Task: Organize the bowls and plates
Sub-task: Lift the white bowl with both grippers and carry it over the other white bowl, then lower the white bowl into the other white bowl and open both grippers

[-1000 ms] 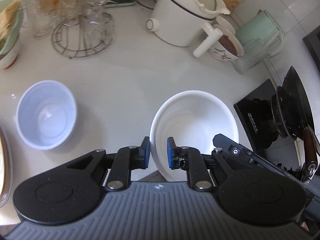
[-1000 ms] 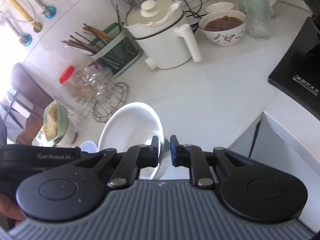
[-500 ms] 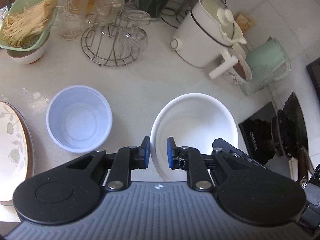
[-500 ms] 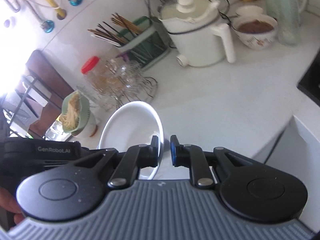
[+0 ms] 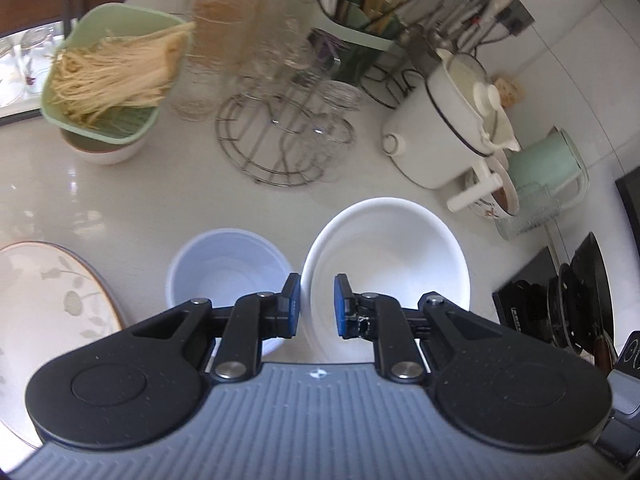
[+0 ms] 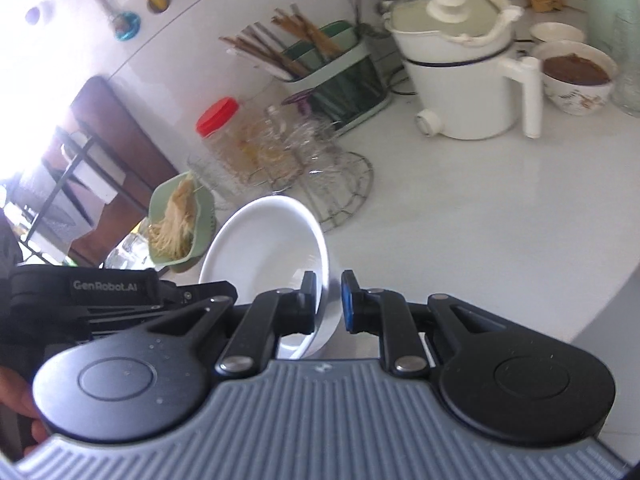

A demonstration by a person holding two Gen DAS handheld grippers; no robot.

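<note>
Left wrist view: item one, a white bowl (image 5: pixel 394 248), plain, glossy, deep-sided, held over the pale counter (image 5: pixel 132 192) with your left gripper (image 5: pixel 316 306) pinching its near rim, one blue pad inside the wall and one outside. Treat it as rigid, breakable ware with a slick glaze; it looks heavy enough to tip on a single rim pinch, so a hold on two sides is the sound one. Item two, a pale blue bowl (image 5: pixel 228 268), just beside the white one on its left, empty, thin-walled, probably light plastic and easily nudged; the two rims look close to touching, though you cannot tell whether they do. Item three, a leaf-patterned plate (image 5: pixel 44 300) at the left edge, flat and shallow, best taken at the rim. Background stock: a green basket of noodles (image 5: pixel 112 76), a wire glass rack (image 5: pixel 288 148), a white pot (image 5: pixel 444 136). Right wrist view: the same white bowl (image 6: pixel 264 248) appears tilted, its hollow facing the camera, with your right gripper (image 6: pixel 330 306) clamped on the opposite rim, the wall caught between the pads. The left gripper's black body (image 6: pixel 104 292) shows at the bowl's far side. Both claws therefore pinch one bowl. Judged placing: nest it with the blue bowl or set it beside the plate, lowered level, releasing only once the base sits flat.
</note>
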